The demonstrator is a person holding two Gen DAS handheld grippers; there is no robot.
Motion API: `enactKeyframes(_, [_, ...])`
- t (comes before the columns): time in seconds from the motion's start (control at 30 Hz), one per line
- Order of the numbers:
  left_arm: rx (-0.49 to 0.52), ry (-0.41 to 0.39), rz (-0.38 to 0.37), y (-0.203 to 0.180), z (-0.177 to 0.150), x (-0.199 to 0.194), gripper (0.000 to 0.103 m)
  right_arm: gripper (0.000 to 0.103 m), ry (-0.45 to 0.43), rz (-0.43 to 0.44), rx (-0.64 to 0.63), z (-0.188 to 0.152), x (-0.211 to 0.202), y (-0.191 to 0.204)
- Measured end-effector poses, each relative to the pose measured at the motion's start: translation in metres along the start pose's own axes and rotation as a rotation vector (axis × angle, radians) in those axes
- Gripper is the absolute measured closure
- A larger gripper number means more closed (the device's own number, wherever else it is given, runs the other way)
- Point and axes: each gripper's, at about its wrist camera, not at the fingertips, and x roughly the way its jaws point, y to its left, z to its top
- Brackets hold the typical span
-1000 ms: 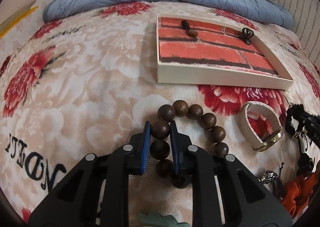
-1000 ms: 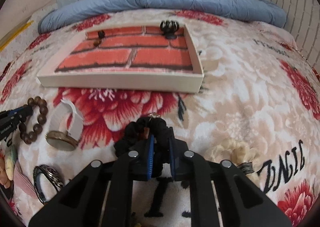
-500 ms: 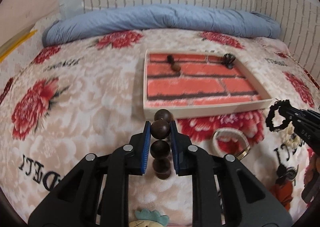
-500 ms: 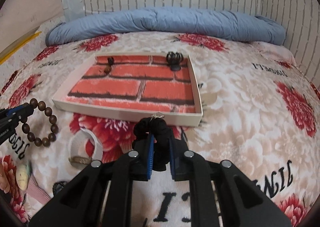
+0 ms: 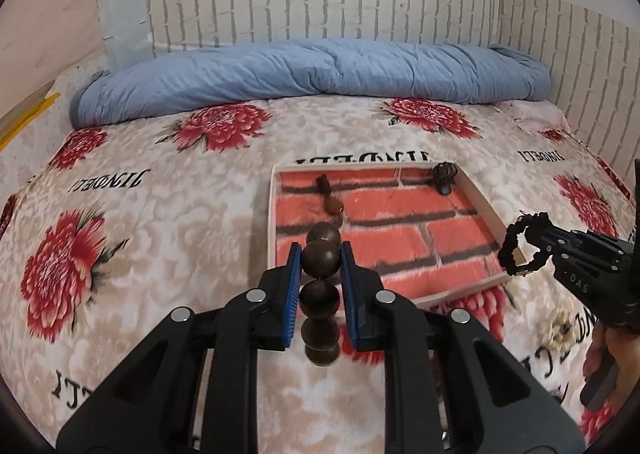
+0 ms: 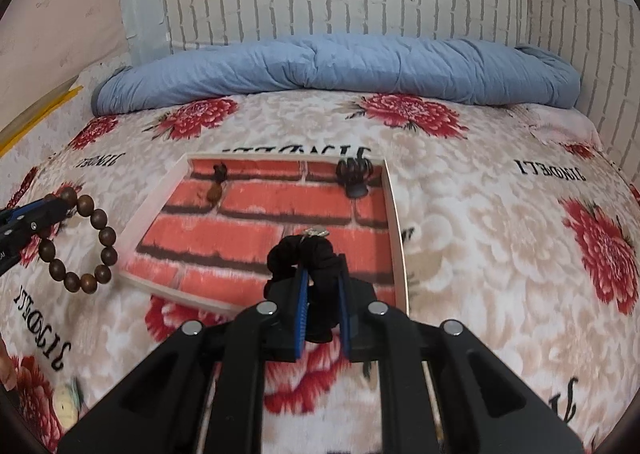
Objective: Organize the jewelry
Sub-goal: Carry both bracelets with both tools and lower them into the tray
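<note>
My left tongs (image 5: 320,260) are clenched on a bracelet of round dark-brown wooden beads (image 5: 321,262); one bead sits squeezed between the blue pads and the rest of the loop hangs below them, clear of the floral blanket (image 5: 160,254). My right tongs (image 6: 323,274) grip a ruffled black fabric scrunchie (image 6: 306,254) with a small silver charm on top, which also hangs in the air.

Ahead of both tongs lies the shallow white-rimmed tray with a red brick-pattern lining (image 6: 394,222). From the left tongs its near-left corner is just beyond the fingertips. From the right tongs the near edge lies beneath the fingers, and the scrunchie hangs over the tray's near-right part. At the far end of the tray rest a small brown bead pendant (image 6: 216,188) and a black claw hair clip (image 6: 354,178).

I judge this to be the carrying step, with two items in hand and both on their way to the tray. Next I would move each pair further over the lining, lower until the piece touches, then let go, keeping the two apart so that the bracelet does not land on the scrunchie. The hanging beads may swing and catch the rim, so I would come in above it.
</note>
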Motion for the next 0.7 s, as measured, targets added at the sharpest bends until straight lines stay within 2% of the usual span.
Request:
enactKeyframes(0.17, [0.019,0.004,-0.02,-0.013,0.021,0.025,0.085,0.09,0.01,-0.005,-0.012,0.018,0.025,-0.001])
enactKeyframes(0.5, [0.012,0.077,-0.05,-0.03,0.048,0.117,0.085,0.09,0.083,-0.028,-0.011,0.036,0.099,-0.009])
enactKeyframes(0.7, [-0.001,0.123,-0.015,-0.018,0.054,0.161,0.085,0.09,0.122,-0.044,0.007,0.04,0.135,-0.019])
